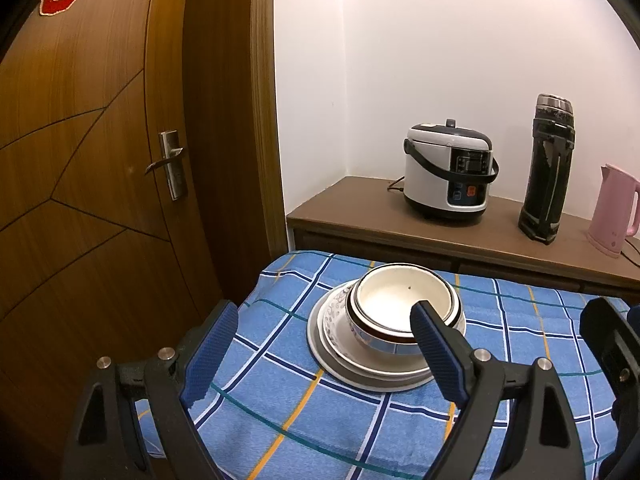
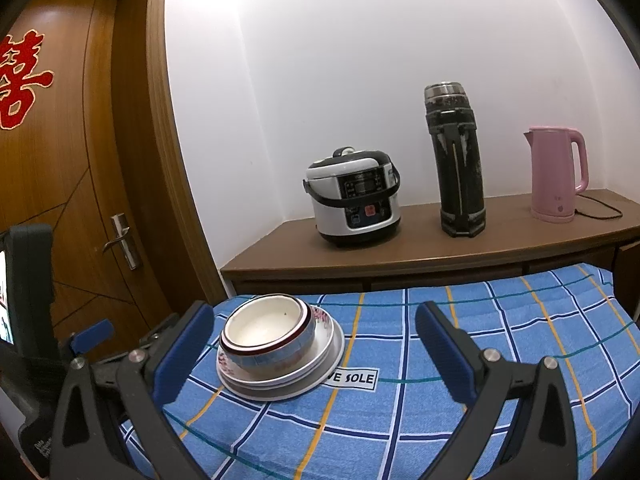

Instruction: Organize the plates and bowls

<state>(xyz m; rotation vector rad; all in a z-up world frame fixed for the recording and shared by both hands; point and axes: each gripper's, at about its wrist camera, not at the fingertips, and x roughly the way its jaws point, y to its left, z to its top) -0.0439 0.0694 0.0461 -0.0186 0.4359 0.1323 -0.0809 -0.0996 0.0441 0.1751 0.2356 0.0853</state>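
A stack of white plates point(image 1: 372, 372) lies on the blue checked tablecloth point(image 1: 280, 400), with nested white bowls point(image 1: 400, 300) with a dark rim on top. The same stack of plates point(image 2: 316, 372) and bowls point(image 2: 264, 326) shows in the right wrist view, left of centre. My left gripper point(image 1: 324, 332) is open and empty, hovering in front of the stack, its right finger overlapping the bowl rim in the view. My right gripper point(image 2: 314, 332) is open and empty, above the cloth just right of the stack.
Behind the table a brown sideboard point(image 2: 400, 256) holds a white rice cooker point(image 2: 354, 204), a tall black flask point(image 2: 458, 164) and a pink kettle point(image 2: 556, 174). A wooden door point(image 1: 100, 160) stands close on the left. The other gripper's body point(image 2: 28, 312) shows at the left edge.
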